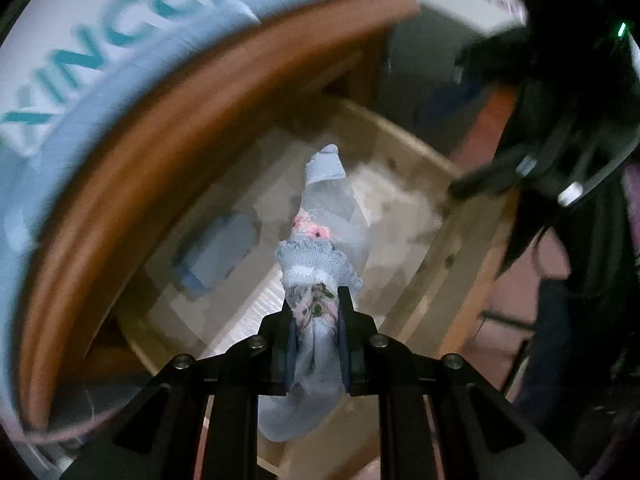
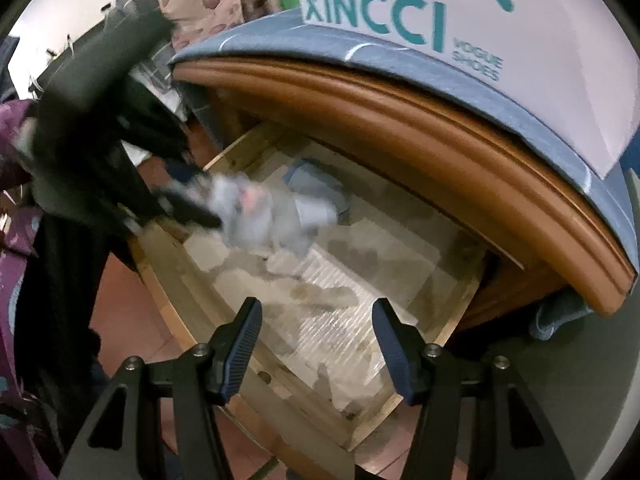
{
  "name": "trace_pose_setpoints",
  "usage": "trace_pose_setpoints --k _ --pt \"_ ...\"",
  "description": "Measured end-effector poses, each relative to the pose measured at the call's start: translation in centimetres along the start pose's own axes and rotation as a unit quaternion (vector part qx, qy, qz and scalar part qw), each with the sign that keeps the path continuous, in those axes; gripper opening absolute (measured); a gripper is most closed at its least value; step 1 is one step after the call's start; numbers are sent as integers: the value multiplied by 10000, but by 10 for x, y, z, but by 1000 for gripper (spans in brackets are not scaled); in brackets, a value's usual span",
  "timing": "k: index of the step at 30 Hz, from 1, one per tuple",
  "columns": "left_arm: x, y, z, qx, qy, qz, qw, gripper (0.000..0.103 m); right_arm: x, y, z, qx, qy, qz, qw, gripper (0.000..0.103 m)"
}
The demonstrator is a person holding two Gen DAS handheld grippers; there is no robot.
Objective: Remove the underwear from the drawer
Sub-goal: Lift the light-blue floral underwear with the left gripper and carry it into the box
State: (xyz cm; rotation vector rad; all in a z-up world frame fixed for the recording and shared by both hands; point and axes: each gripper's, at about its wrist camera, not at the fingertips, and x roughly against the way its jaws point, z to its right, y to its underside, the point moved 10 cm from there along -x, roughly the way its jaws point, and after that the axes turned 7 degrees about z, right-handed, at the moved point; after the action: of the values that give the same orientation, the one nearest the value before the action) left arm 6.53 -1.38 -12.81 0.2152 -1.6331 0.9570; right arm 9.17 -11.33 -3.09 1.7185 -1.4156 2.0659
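Grey frilled underwear (image 1: 320,264), pink print, hanging bunched above open wooden drawer (image 2: 304,280); drawer paper-lined.

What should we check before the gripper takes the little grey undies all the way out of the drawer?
1. Left gripper shut on the grey underwear: ok, cloth is pinched between its fingers.
2. Underwear lifted off the drawer contents: ok, it hangs above them, though the right wrist view is blurred.
3. Nothing else dragged up with it: cannot tell, the hanging end is blurred.
4. Right gripper empty and open: ok, nothing between its fingers.
5. Drawer open wide enough: ok, its inside shows below the wooden top edge.
6. More clothes left inside: ok, a blue folded piece lies there.
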Motion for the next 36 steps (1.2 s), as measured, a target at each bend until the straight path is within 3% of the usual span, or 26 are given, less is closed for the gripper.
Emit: trace_pose_setpoints --k 6,13,17,21,23,27,36 --pt "73 -2 4 655 -91 898 9938 15 -15 5 -11 467 329 -194 9982 59" --pt "136 8 -12 1405 -225 2031 9688 15 -49 10 -27 1359 762 -616 9859 59" --pt "152 12 -21 1697 -174 2317 9577 15 -67 16 -37 1860 925 -806 9749 59" --pt "166 5 -30 1899 -135 2651 9452 15 -75 21 -32 1769 961 -908 9753 59" --pt "179 -2 -37 2128 23 2889 9334 15 -75 18 -30 1619 929 -903 9783 59" --pt "207 -25 -47 2284 57 3243 9180 15 -75 14 -25 1467 937 -874 9808 59" --pt "248 -84 -59 2397 128 3682 8982 16 -73 17 -25 1469 930 -854 9811 59"
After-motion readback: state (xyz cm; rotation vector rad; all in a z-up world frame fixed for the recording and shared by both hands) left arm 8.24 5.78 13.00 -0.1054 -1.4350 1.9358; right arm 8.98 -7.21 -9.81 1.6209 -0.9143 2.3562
